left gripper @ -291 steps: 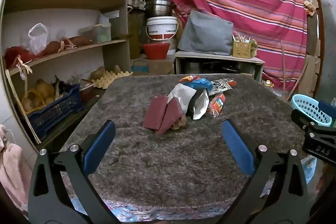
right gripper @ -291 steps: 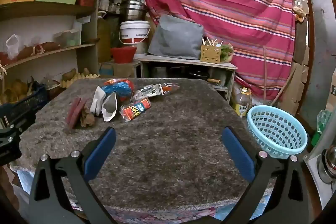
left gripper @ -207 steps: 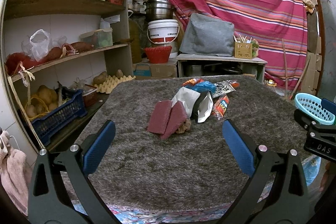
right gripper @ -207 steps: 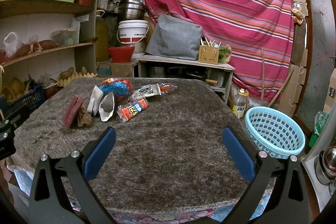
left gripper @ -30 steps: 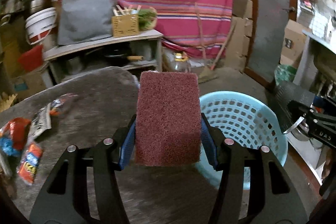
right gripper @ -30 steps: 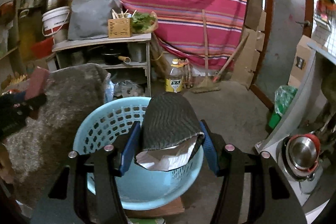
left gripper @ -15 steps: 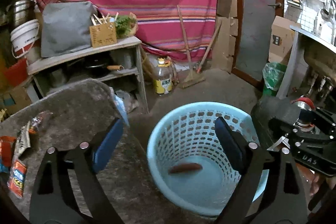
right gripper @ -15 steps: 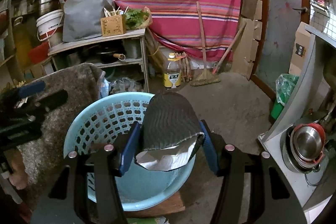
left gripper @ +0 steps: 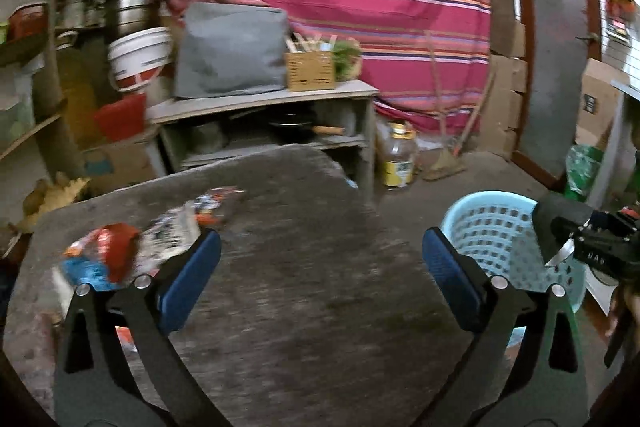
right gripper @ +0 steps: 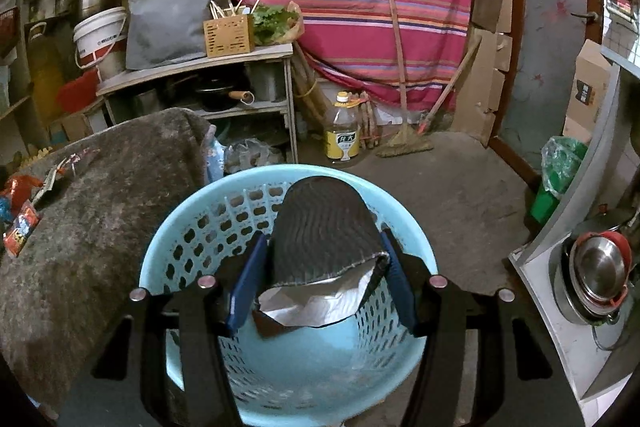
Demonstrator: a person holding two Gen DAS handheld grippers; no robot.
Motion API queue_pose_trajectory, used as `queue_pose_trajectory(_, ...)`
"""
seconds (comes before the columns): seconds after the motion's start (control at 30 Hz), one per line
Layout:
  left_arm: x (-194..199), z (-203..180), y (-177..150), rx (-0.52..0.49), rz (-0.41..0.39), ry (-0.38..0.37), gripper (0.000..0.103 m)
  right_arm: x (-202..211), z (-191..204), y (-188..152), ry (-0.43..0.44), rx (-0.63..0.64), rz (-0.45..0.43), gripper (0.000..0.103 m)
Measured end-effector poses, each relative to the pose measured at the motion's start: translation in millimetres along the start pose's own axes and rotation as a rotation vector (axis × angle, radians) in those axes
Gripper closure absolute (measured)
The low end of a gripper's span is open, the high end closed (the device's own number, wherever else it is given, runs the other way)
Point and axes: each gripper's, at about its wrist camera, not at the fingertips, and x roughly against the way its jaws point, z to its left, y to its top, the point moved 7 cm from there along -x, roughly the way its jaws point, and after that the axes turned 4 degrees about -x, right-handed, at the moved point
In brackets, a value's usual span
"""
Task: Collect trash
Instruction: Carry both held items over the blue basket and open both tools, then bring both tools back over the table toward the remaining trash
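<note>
My right gripper [right gripper: 323, 239] hangs over the light blue basket [right gripper: 192, 211], its jaws opening. A dark foil bag [right gripper: 324, 223] with a silver inside is still between the blue pads; a narrow gap shows at the left pad. My left gripper [left gripper: 320, 247] is over the grey carpeted table [left gripper: 312, 307], jaws opening wide with nothing between them. Snack wrappers [left gripper: 120, 251] lie blurred at the table's left, just beyond the left finger. In the left wrist view the basket [left gripper: 492, 227] stands right of the table, with the dark bag [left gripper: 554, 223] at its rim.
An oil bottle [right gripper: 342, 139] and a broom [right gripper: 404, 143] stand on the floor behind the basket. A low shelf [right gripper: 200, 67] holds a wooden box and a grey bag. Steel bowls [right gripper: 600, 275] sit on a counter at right, a green bag [right gripper: 560, 163] near it.
The left gripper let the maroon pad fall into the basket, opened, and swung left over the table. The right gripper sank toward the basket and its jaws widened around the bag.
</note>
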Motion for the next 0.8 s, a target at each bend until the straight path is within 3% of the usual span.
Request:
queue_pose_trajectory(0.07,4,15,-2,0.008,-0.001,0.019,0.006,1,2,3,-0.012,-0.013,-0.015,0.012)
queue_pose_trajectory(0.37,19,75,-16,0.066,0.003,0.072,0.006,25,29,9,-0.008,-0.032,-0.035,0.009)
queue_pose_trajectory(0.57,36,110,-26,0.08,-0.004,0.122,0.005,50,82,10,0.066,-0.024,-0.062,0.004)
queue_pose_trajectory(0.8,51,178,-68,0.127,0.034,0.205,0.005,61,156,-6,0.154,0.035,-0.048,0.004)
